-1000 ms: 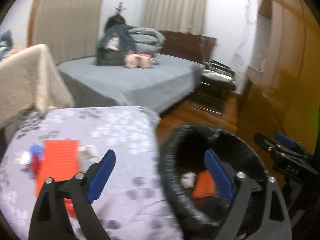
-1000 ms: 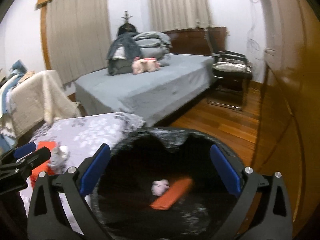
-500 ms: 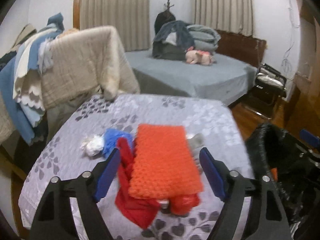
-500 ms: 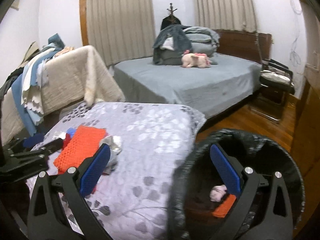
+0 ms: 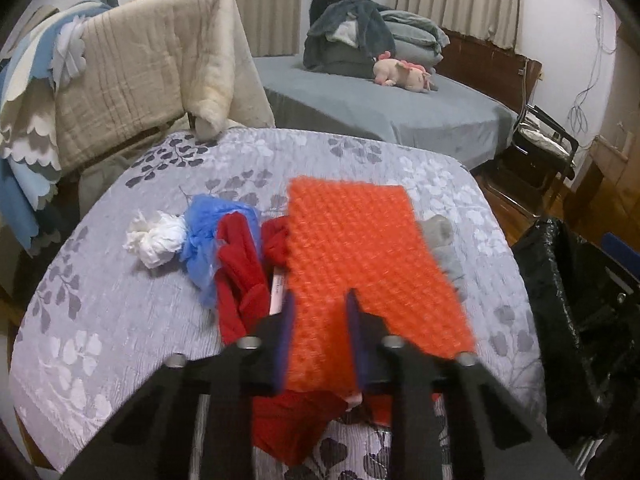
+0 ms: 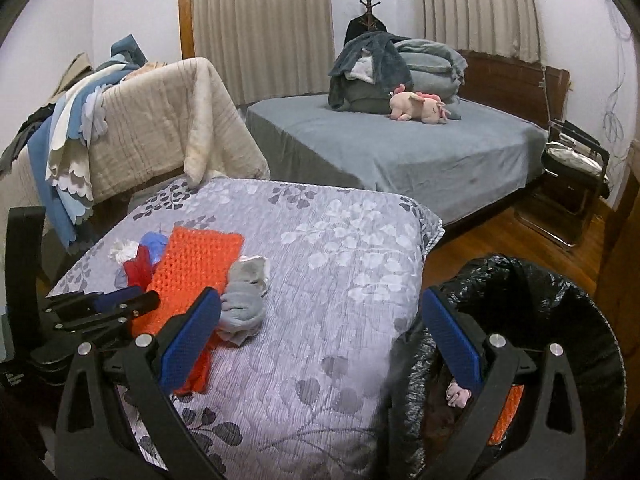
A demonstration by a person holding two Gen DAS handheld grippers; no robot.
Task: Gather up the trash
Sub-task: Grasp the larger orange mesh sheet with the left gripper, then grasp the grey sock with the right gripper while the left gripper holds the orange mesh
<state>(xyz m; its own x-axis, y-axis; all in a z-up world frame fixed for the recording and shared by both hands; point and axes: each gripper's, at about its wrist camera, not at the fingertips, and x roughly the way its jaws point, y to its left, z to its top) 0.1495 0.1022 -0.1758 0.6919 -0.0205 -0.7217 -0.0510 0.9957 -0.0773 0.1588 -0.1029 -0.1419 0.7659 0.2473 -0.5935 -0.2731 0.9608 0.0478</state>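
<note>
Left wrist: orange mesh sheet (image 5: 360,264) pinched.

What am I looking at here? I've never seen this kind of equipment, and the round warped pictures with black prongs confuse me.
There is no robot. A person holds a hand tool with two jaws in each hand, and a wide-angle camera on each tool looks forward along its prongs, which bends the room.

The left tool's picture shows the left gripper closed on the near edge of an orange bubble-wrap sheet. It lies on a table with a grey floral cloth, beside a white paper wad, a blue plastic scrap, red cloth and a grey cloth.

The right tool's picture shows the right gripper with jaws wide apart, holding nothing. Beside the table stands a bin lined with a black bag, already holding some pieces. Behind is a bed.
</note>
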